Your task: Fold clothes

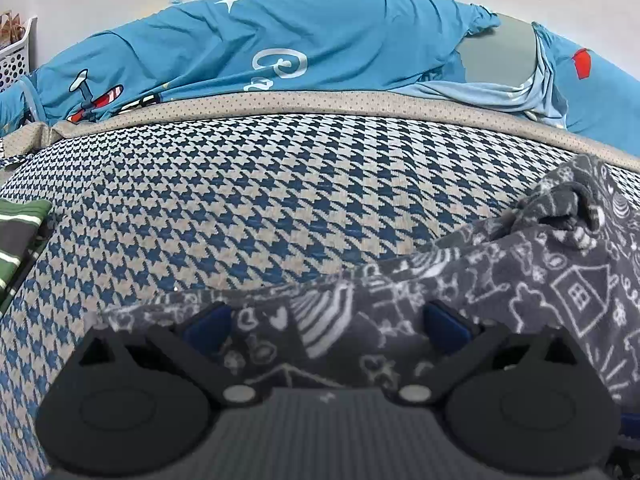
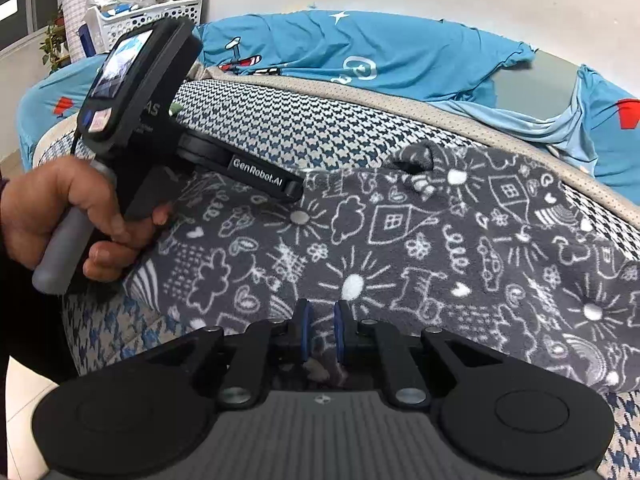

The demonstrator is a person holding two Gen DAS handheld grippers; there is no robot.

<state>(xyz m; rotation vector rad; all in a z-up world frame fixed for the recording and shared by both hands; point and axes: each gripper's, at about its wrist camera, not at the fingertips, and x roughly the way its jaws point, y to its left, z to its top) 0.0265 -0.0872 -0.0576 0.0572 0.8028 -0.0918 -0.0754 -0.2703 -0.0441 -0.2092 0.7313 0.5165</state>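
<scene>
A dark grey fleece garment [image 2: 400, 240] with white doodle prints lies spread on a blue-and-beige houndstooth cover [image 1: 280, 200]. Its near edge [image 1: 320, 320] runs under my left gripper [image 1: 326, 326]. That gripper stands wide open over the edge, blue pads far apart and pressing on nothing. My right gripper [image 2: 322, 330] sits low at the garment's near edge. Its blue pads [image 2: 306, 332] are a narrow gap apart, with grey cloth showing in the gap and no visible pinch. In the right wrist view a person's hand [image 2: 60, 208] holds the left gripper's handle at the garment's left side.
A blue sheet [image 1: 280, 40] with plane and star prints lies bunched behind the cover, against a pale wall. A folded green striped garment [image 1: 20, 240] sits at the cover's left edge. A white perforated basket [image 2: 152, 16] stands at the back left.
</scene>
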